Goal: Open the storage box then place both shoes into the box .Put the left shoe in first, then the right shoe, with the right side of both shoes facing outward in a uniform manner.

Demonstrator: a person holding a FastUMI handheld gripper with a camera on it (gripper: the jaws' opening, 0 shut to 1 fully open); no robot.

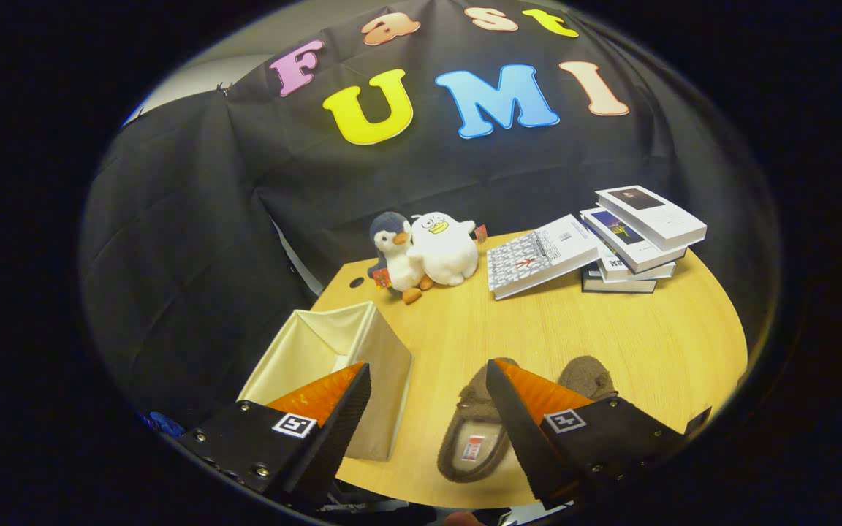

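Gripper (428, 380) hangs above the counter (574, 329) with its fingers spread wide, grasping nothing. Between the fingers lies one brown shoe (473, 431); a second shoe (588, 374) peeks out beyond the right finger. An open fabric box (333, 351) stands beside the left finger. Farther back sit two plush toys (428, 252) and stacked books (633, 241).
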